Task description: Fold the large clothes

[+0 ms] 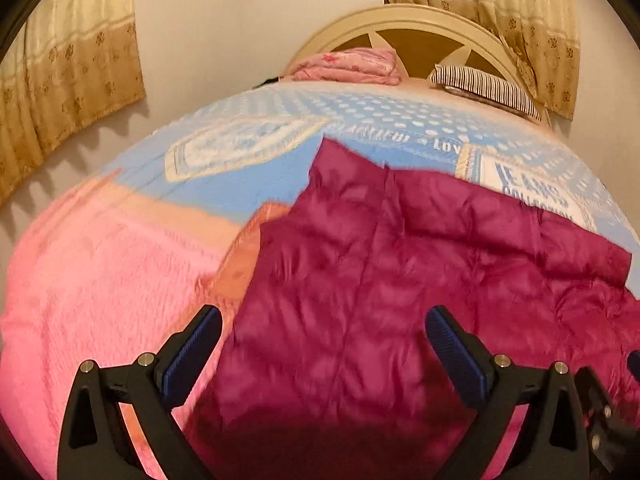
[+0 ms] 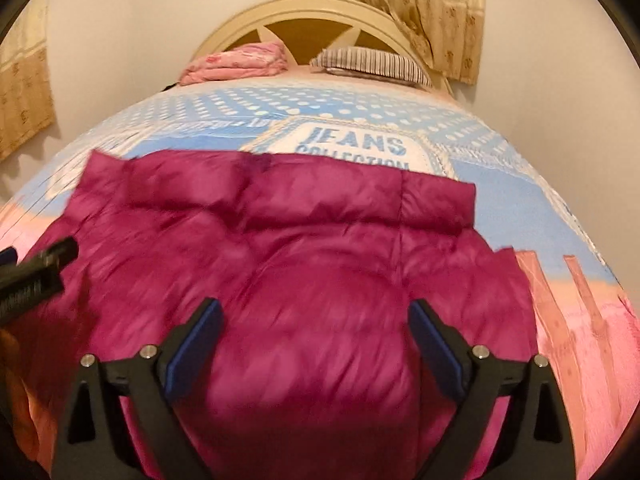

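Note:
A magenta quilted down jacket lies spread on the bed, its far edge folded over into a thick band. My left gripper is open and empty, hovering over the jacket's near left part. My right gripper is open and empty over the jacket's near middle. The left gripper's side shows at the left edge of the right wrist view. The jacket's near edge is hidden below both views.
The bed has a blue printed sheet and a pink fleece blanket. A folded pink quilt and a striped pillow lie by the cream headboard. Curtains hang on the walls.

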Demonstrator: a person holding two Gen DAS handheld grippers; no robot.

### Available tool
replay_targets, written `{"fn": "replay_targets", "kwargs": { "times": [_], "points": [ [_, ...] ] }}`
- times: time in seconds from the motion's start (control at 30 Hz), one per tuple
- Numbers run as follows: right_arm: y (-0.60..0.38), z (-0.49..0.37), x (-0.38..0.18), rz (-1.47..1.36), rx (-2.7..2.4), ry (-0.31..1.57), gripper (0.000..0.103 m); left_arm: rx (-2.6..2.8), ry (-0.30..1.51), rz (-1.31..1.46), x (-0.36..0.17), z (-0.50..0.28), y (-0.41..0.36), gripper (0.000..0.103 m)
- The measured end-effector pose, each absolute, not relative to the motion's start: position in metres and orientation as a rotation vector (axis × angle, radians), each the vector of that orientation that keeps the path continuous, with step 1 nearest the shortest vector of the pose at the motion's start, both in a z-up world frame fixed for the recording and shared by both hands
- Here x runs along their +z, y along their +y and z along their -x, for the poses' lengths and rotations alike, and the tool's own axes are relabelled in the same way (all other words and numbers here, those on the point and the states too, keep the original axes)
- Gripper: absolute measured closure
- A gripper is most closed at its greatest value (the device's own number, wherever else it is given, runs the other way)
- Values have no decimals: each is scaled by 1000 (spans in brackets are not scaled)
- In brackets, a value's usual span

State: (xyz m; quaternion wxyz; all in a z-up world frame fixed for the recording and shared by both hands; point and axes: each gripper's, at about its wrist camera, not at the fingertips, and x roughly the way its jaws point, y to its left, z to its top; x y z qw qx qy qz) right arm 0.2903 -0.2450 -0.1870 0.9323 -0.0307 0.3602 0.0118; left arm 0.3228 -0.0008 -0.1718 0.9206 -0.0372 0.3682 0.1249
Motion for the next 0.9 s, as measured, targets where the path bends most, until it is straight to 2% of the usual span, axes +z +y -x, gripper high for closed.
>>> {"fn": "replay_targets", "kwargs": {
  "times": [0.13,0.4,0.57,0.7,0.9],
  "points": [
    [-230,-269,-207,108,24,744,7,265,818,35,-204,-326,-4,1],
    [-230,-283,-224,108,26,830,3,284,797,88,-188,-295,17,1],
    [-229,-242,-200,119,25,727,4,335,703,186,-167,-242,60,1],
    [-218,-235,-215,183,7,738,3,277,773,257,-178,-243,64,1],
    [-226,-252,-227,138,15,818,0,224,816,324,-192,-257,58,1]
  ]
}}
